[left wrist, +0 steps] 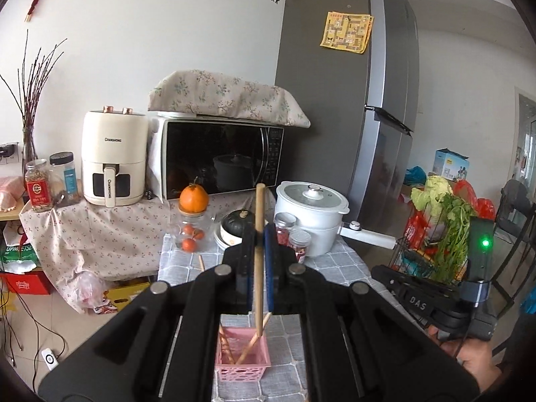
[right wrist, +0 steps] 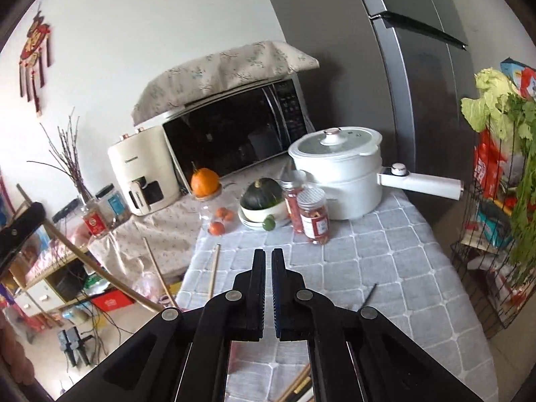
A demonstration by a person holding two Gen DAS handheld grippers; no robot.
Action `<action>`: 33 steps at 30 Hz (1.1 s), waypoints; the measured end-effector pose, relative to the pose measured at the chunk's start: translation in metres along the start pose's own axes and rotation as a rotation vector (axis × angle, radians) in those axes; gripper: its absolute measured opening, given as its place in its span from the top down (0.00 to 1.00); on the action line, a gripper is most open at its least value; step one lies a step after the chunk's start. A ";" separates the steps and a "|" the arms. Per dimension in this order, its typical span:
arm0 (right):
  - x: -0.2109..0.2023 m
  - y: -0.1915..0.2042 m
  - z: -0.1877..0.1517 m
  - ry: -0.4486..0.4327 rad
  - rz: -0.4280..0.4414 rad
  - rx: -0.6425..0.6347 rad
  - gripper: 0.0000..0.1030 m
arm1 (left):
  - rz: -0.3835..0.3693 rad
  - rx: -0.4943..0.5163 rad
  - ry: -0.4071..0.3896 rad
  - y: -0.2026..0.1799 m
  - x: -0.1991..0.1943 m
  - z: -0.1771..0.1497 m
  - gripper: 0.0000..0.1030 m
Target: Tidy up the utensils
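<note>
While your left claw is clamped on a long wooden chopstick, that stick stands nearly upright between the pads, its top end above the fingertips and its lower end reaching down into the small pink perforated plastic basket below. The basket sits on the desk with the grey-and-white checked cloth, near its front edge, and already holds a few more wooden sticks leaning against its walls. Your right claw is raised above the same desk with its fingers brought together and nothing between them. Beyond it a loose wooden chopstick lies on the cloth by the left edge of the desk, and a short dark stick lies to the right of the claw. Toward the far edge stand a white lidded electric pot with a long handle, two clear jars with red contents, a dark green squash resting in a cream bowl, and an orange pumpkin on a glass jar. In the left wrist view your other hand shows at the lower right, holding the right tool.
</note>
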State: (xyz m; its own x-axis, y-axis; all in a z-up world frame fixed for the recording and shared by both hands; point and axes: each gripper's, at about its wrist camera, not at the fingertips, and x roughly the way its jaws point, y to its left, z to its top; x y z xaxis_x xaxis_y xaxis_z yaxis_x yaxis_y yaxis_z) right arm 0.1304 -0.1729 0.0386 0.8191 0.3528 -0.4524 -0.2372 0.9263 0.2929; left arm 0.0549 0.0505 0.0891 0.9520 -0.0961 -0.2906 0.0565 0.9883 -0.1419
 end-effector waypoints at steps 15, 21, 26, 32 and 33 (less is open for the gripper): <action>0.072 -0.072 -0.038 0.373 -0.034 0.088 0.41 | -0.124 -0.136 0.103 0.018 0.002 -0.007 0.94; 0.114 -0.121 -0.078 0.534 -0.066 0.123 0.58 | -0.176 -0.110 0.196 -0.004 0.019 -0.024 0.94; 0.132 -0.135 -0.099 0.569 -0.043 0.132 0.62 | -0.187 -0.055 0.267 -0.024 0.031 -0.045 0.94; 0.142 -0.137 -0.111 0.578 -0.042 0.128 0.69 | -0.196 -0.011 0.330 -0.038 0.042 -0.059 0.94; 0.144 -0.135 -0.111 0.577 -0.035 0.122 0.73 | -0.196 -0.007 0.334 -0.039 0.043 -0.060 0.94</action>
State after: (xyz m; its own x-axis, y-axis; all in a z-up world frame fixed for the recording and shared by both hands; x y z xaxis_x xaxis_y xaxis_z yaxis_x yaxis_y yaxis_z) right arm 0.2225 -0.2326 -0.1599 0.4004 0.3688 -0.8389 -0.1254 0.9289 0.3485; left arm 0.0750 0.0002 0.0254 0.7726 -0.3175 -0.5498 0.2244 0.9466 -0.2313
